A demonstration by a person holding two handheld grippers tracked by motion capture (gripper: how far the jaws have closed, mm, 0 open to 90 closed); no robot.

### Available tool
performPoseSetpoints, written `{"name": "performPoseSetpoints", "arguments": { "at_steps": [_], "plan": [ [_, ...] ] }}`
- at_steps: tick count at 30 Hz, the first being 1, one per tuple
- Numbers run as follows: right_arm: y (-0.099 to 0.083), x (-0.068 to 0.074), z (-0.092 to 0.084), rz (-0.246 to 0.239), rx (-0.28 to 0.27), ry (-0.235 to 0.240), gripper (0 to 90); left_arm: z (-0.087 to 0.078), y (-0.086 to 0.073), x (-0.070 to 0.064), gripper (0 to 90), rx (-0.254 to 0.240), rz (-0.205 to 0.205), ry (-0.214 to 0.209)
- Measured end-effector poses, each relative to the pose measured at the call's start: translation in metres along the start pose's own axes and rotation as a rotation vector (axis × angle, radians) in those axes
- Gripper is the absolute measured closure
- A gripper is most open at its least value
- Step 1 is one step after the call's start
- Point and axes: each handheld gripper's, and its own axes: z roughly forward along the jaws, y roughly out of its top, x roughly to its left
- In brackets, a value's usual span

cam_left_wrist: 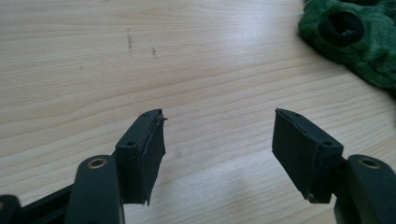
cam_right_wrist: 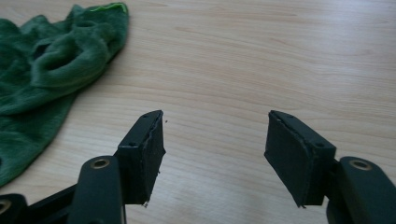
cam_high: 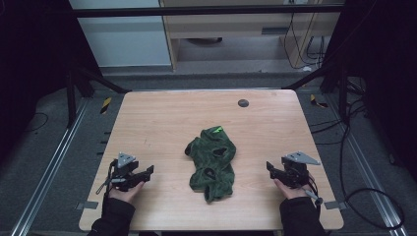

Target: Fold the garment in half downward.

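1. The left gripper (cam_high: pixel 149 172) sits at about 8 o'clock on the wooden table (cam_high: pixel 162 118) in the high view, held low in the person's left hand (cam_high: pixel 125 191), whose dark sleeve (cam_high: pixel 114 216) comes in from the near edge. A grey three-cornered plate (cam_high: pixel 125 159) tops it. Its jaws point toward 3 o'clock, at the cloth.
2. In the left gripper view, the left gripper (cam_left_wrist: pixel 218 151) is released: the two black jaws stand wide apart with bare wood between them and nothing held. The cloth (cam_left_wrist: pixel 355 37) lies at about 1 o'clock from the jaws, well apart from them.
3. A crumpled green cloth (cam_high: pixel 212 162) lies bunched near the table's centre, a little toward the near edge, between the two grippers and touching neither. A small bright green tag (cam_high: pixel 218 130) shows at its far end, at 12 o'clock on the heap.
4. A small dark round disc (cam_high: pixel 243 103) sits on the table toward 12 o'clock, well apart from the cloth.
5. The right gripper (cam_high: pixel 269 167) rests at about 4 o'clock, held in the right hand (cam_high: pixel 290 189), its jaws pointing toward 9 o'clock, at the cloth.
6. In the right gripper view, the right gripper (cam_right_wrist: pixel 215 149) is likewise released, jaws spread and empty over bare wood. The cloth (cam_right_wrist: pixel 51 70) lies at about 10 o'clock from them, not touching.
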Motion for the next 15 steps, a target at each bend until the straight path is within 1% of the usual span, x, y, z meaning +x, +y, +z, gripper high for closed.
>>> {"name": "performPoseSetpoints", "arguments": {
  "at_steps": [2,3,4,7,8,10,11,15],
  "plan": [
    [0.0,0.002,-0.001,-0.008,-0.003,0.007,35.8,0.0,0.0,-0.003,34.5,0.003,0.002,-0.012],
    [0.001,0.006,-0.001,-0.032,-0.003,0.016,35.7,0.0,0.0,-0.003,35.5,0.002,0.003,-0.014],
    [0.001,0.008,-0.001,-0.038,-0.004,0.021,35.7,-0.001,0.001,-0.005,36.0,-0.003,0.0,-0.022],
    [0.003,0.011,-0.001,-0.045,-0.006,0.035,36.0,-0.002,0.002,-0.006,36.8,-0.011,0.0,-0.03],
    [0.006,0.013,-0.002,-0.042,-0.015,0.052,36.5,-0.002,0.003,-0.008,37.0,-0.017,0.007,-0.034],
    [0.008,0.014,-0.003,-0.038,-0.019,0.055,36.6,-0.002,0.004,-0.009,37.1,-0.02,0.011,-0.04],
    [0.01,0.016,-0.003,-0.046,-0.022,0.062,36.5,-0.003,0.005,-0.009,37.2,-0.019,0.016,-0.041],
    [0.017,0.019,-0.004,-0.047,-0.032,0.07,37.7,-0.003,0.008,-0.008,37.1,-0.024,0.021,-0.049]
  ]
}}
